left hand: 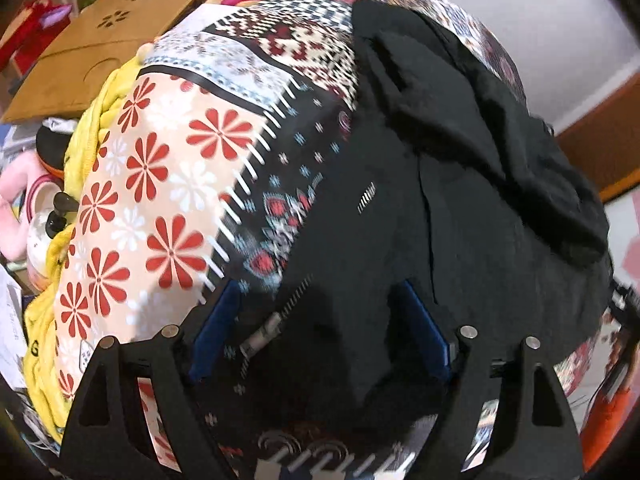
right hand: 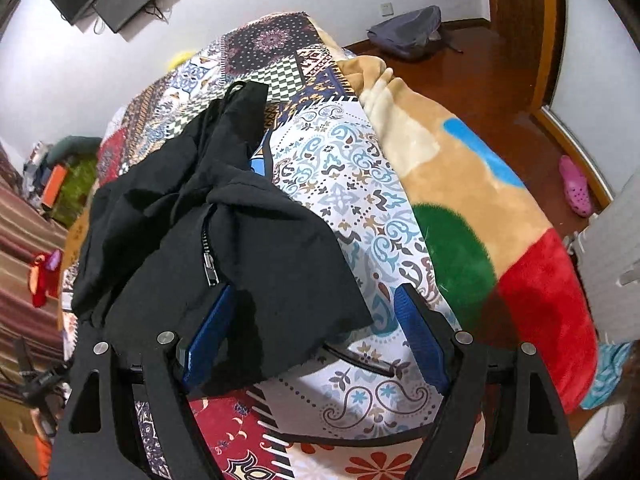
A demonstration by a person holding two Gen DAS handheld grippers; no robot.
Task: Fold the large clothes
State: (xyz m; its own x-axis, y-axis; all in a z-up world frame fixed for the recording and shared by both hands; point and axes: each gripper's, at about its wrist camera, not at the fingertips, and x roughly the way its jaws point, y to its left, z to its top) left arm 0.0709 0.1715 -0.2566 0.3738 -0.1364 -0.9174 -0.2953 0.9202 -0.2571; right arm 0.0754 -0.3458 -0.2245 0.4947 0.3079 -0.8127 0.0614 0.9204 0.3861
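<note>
**Both grippers open over a black zip garment on a patchwork bedspread**

While its 2 blue-padded fingers (left hand: 218, 320) stand wide apart, the left gripper (left hand: 316, 320) hangs low over the crumpled black zippered garment (left hand: 460, 200), with a silver zipper pull (left hand: 260, 338) and a run of zipper teeth lying in the gap between them; nothing is pinched. Dark cloth fills the space from the right-hand pad outward, heaped into folds toward the far side.

On the other side, the right gripper (right hand: 316, 320) is likewise spread, its blue pads (right hand: 212, 320) holding nothing. Its left pad sits just beside the black garment's (right hand: 240, 240) zipper pull (right hand: 210, 268), and a hem corner of the cloth falls between the 2 fingers, though whether pad and cloth touch cannot be told. Its right pad hovers above bare bedding.

Underneath, the garment lies bunched on a multicoloured patchwork-print bedspread (right hand: 352, 168) with red flower, paisley and checker panels. A plush tan blanket with green, red and blue patches (right hand: 500, 220) lies along the bed's edge. Beyond it, a grey backpack (right hand: 408, 30) rests on the wooden floor near a pink clog (right hand: 574, 186).
</note>
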